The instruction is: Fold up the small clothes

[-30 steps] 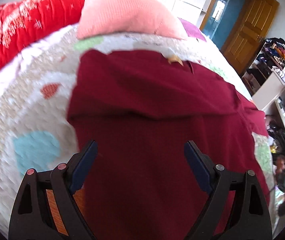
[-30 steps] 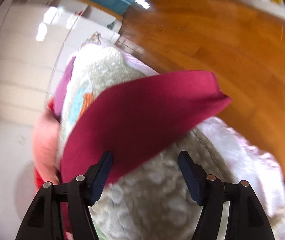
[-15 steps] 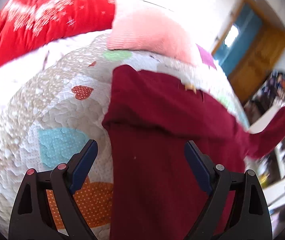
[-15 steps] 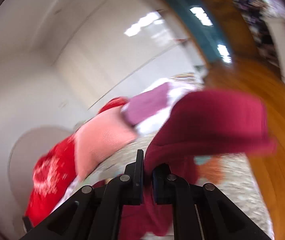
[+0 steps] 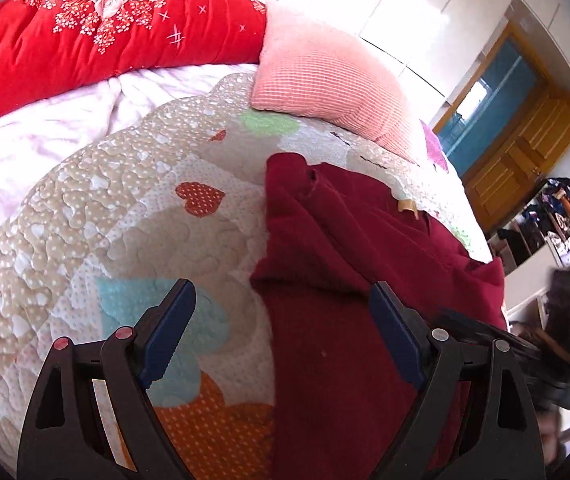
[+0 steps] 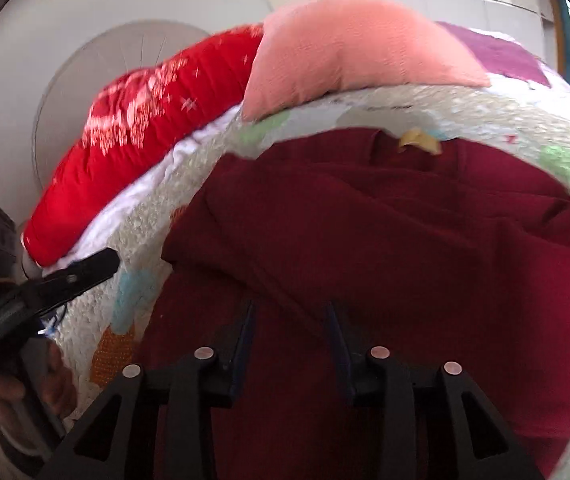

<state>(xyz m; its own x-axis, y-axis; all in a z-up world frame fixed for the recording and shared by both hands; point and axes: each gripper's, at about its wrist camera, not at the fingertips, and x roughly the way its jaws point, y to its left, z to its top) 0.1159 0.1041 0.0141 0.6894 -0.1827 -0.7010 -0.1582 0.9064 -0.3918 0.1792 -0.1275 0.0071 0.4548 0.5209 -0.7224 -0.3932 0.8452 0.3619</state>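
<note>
A dark red garment lies on the patchwork quilt, with both sleeves folded in over its body and a tan neck label at its far end. My left gripper is open and empty over the garment's left edge. In the right wrist view the garment fills the middle. My right gripper hovers just above it, jaws partly open with nothing between them. The left gripper shows at that view's left.
A pink pillow and a red floral duvet lie at the head of the bed. A wooden door and cluttered shelves stand to the right. The bed's right edge drops off beyond the garment.
My right gripper carried the right sleeve up and over the garment's body, then let go and opened. My left gripper stayed open and drew back to the left.
</note>
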